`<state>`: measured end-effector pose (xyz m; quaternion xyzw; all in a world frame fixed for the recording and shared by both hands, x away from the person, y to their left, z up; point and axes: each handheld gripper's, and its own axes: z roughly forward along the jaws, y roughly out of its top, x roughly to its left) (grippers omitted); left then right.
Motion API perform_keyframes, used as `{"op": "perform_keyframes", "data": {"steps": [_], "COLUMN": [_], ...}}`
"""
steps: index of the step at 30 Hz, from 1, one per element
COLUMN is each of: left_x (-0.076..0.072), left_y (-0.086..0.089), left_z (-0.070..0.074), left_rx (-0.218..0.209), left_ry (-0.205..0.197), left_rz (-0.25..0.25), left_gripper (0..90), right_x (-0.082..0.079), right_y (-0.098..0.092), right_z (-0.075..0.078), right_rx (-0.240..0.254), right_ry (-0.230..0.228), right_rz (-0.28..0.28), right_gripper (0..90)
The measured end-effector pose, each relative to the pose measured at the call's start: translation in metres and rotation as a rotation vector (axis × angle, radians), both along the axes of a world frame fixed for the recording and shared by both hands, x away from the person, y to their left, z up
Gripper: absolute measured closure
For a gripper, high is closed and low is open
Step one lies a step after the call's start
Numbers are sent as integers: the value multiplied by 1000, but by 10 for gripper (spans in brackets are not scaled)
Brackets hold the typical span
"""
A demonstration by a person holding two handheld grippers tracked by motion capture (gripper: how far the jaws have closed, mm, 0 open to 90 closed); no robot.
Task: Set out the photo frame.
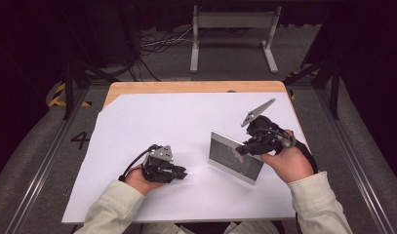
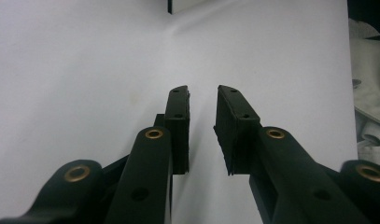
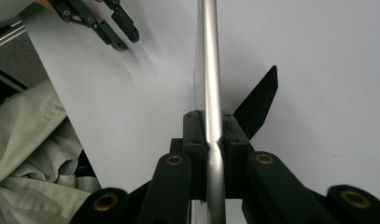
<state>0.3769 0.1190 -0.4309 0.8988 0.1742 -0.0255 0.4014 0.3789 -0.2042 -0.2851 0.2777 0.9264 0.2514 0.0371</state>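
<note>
A silver-edged picture frame [image 1: 233,158] stands tilted on the white sheet [image 1: 152,117], right of the middle. My right gripper [image 1: 246,145] is shut on its top edge. The right gripper view looks along that metal edge [image 3: 210,56], clamped between the pads of my right gripper [image 3: 211,119], with the frame's black back stand [image 3: 260,100] sticking out to the right. My left gripper [image 1: 181,173] lies low on the sheet, left of the frame and apart from it. In its own view, my left gripper [image 2: 201,93] is open with nothing between the pads, and a frame corner [image 2: 178,5] shows far ahead.
The white sheet covers most of the wooden table [image 1: 186,87]. A white metal stand [image 1: 232,34] and loose cables [image 1: 157,44] are on the floor beyond the far edge. Pale sleeves [image 1: 113,207] enter from the near edge.
</note>
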Motion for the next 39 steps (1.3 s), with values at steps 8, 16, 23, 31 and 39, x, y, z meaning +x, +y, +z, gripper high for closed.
{"op": "perform_keyframes", "data": {"steps": [8,16,23,31,39], "left_x": [-3,-8,-13,-14,-11], "left_y": [12,27,37,40,38], "left_z": [-1,-2,-2,-2,-2], "left_rx": [-5,-16,-18,-24,-17], "left_ry": [2,6,8,10,9], "left_rz": [33,88,118,125,112], "left_gripper": [736,724,723,723,723], "right_x": [9,17,24,30,38], "right_y": [12,24,34,44,48], "right_z": [9,14,14,13,9], "right_rx": [-8,-31,-45,-36,-31], "right_ry": [-15,-37,-38,-47,-41], "right_rz": [107,199,261,344,423], "right_gripper": [833,833,833,834,834]}}
